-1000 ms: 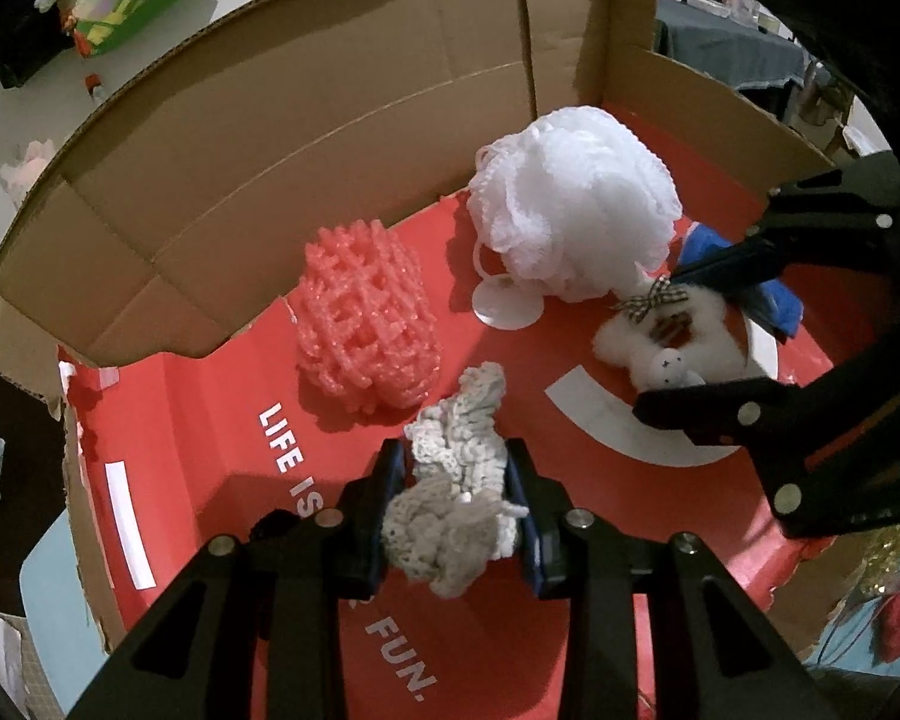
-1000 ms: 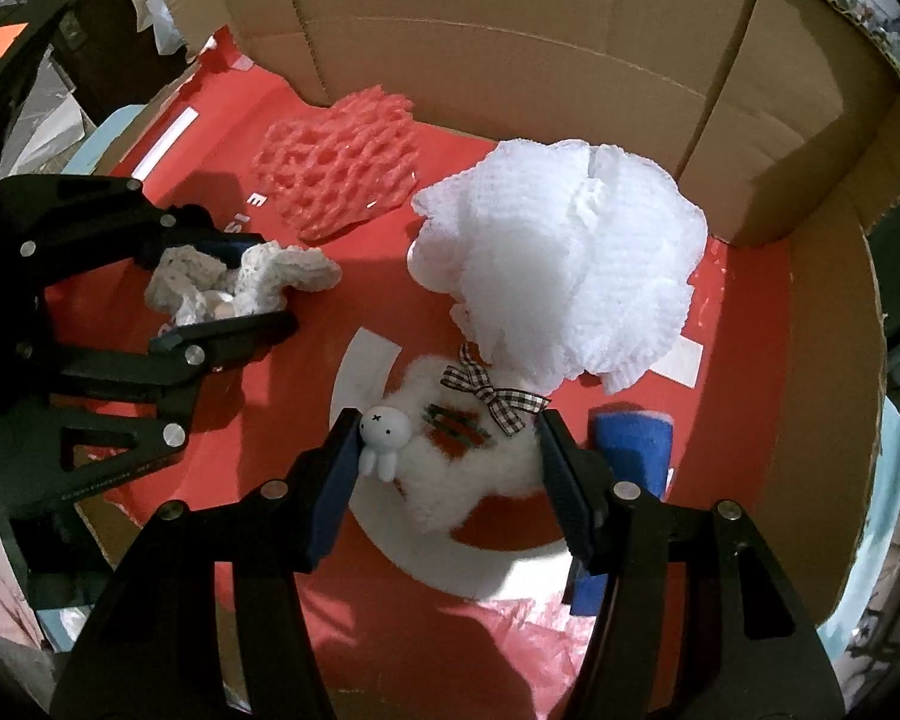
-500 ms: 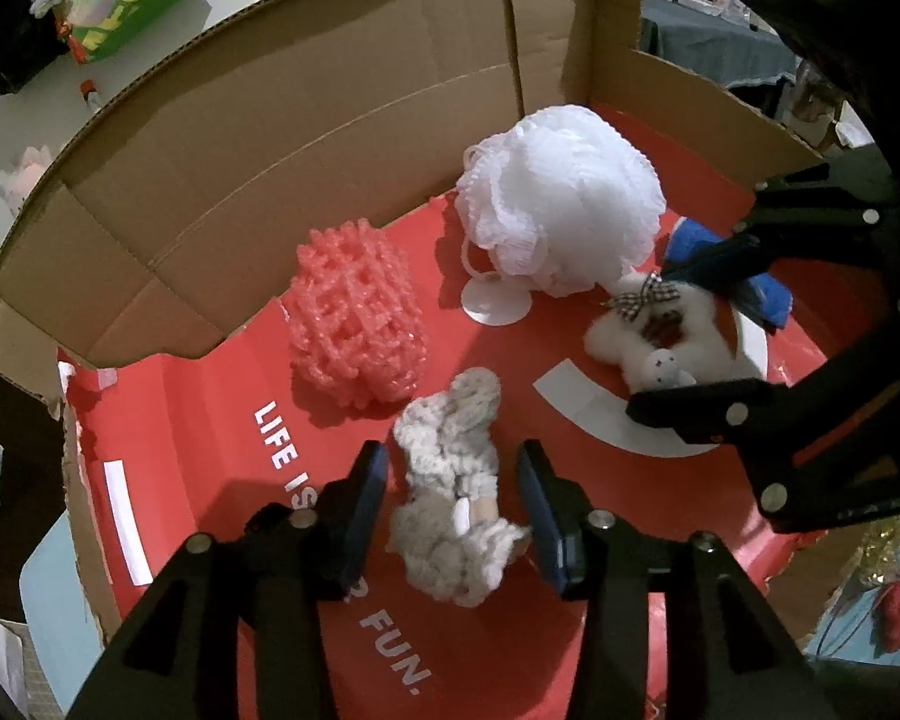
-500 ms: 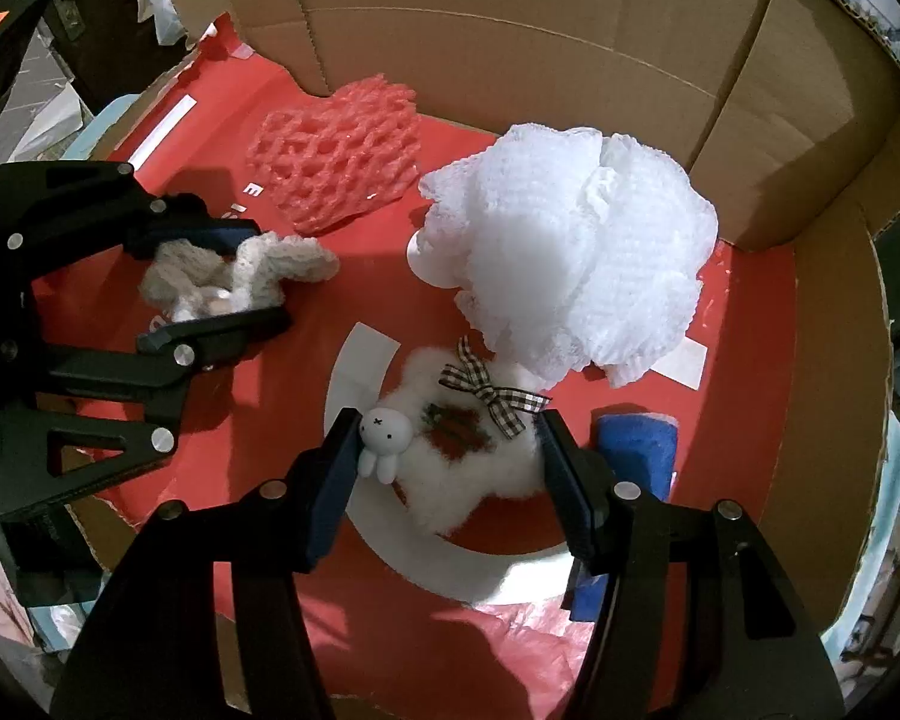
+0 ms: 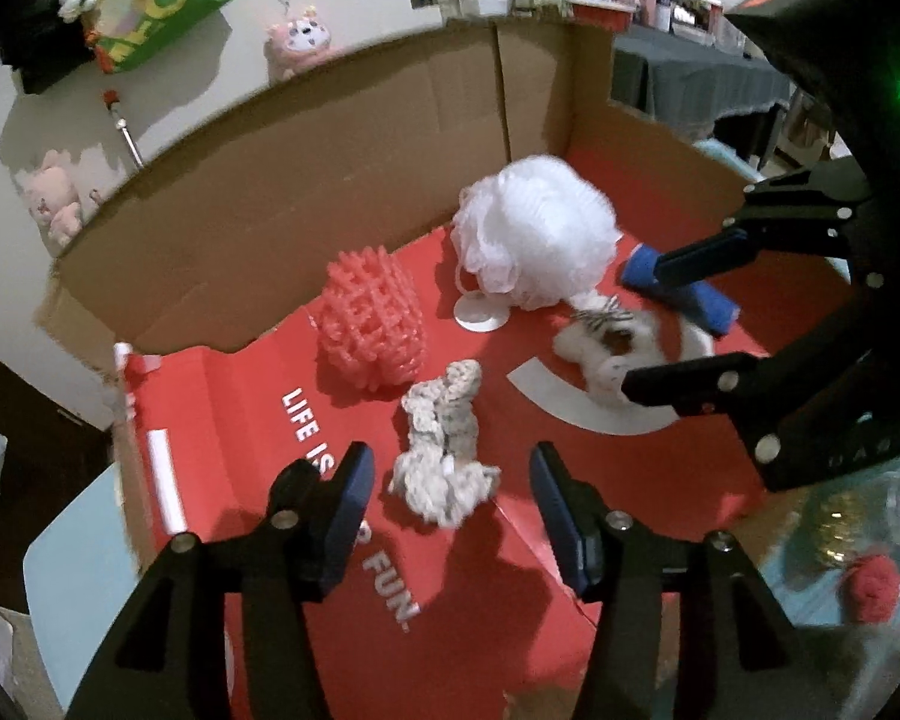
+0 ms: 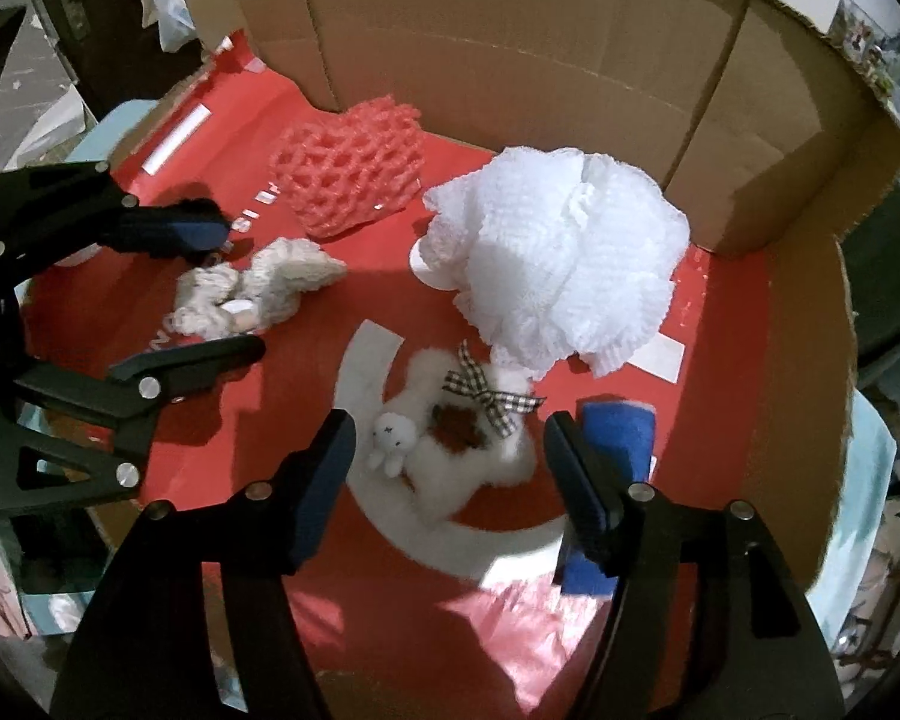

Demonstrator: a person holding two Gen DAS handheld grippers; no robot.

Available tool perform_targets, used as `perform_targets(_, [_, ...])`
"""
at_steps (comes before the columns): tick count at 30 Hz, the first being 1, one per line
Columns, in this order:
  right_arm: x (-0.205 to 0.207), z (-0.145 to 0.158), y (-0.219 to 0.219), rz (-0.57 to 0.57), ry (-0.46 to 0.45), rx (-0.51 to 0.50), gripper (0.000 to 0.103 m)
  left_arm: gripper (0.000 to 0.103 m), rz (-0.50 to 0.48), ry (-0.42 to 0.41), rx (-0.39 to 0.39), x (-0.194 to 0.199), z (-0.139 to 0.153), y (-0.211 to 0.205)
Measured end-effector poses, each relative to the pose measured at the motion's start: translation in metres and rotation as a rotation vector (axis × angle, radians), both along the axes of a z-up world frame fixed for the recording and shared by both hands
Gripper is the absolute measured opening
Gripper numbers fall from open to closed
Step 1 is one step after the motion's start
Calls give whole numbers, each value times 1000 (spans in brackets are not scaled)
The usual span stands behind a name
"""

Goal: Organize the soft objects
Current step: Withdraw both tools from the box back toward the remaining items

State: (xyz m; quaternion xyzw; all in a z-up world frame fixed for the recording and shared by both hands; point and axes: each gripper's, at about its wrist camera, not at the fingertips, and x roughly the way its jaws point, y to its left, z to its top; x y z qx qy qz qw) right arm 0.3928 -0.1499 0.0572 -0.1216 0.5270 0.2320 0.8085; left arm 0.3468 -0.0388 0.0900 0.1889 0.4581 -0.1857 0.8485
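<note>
between spread left gripper (image 5: 450, 471): crochet scrunchie (image 5: 444, 450)

Cream crocheted scrunchie (image 5: 444, 444) lies crumpled between the spread left gripper (image 5: 450, 474) fingers; fluffy white scrunchie (image 6: 456, 450) between the right gripper (image 6: 447, 450) fingers.

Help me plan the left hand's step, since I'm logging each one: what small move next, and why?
Probably draw the left claw back and up. Its jaws stand open on either side of the cream crocheted piece, which lies free on the red box floor near the pink foam net.
</note>
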Motion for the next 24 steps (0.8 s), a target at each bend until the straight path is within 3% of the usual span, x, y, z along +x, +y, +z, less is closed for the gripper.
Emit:
perform_targets(4, [-25,28,-10,-18,-43,36,66,69,6,-66,-51,-31,31,6])
perform_targets(6, [-35,44,-16,-34,-73,56,74,73,10,-99,-76,-45,47,11])
perform_targets(11, [-70,89,-35,-62,-164,120,76,90,37,-194,-163,-91,92,16])
perform_targets(14, [-101,114,-35,-74,-221,154,83,101,55,-260,-199,-123,114,22])
perform_targets(21, [-182,156,-41,-83,-352,175,83,103,45,-437,-173,-209,138,24])
perform_targets(24, [-217,166,-42,-97,-417,189,94,103,41,-483,-169,-236,139,23])
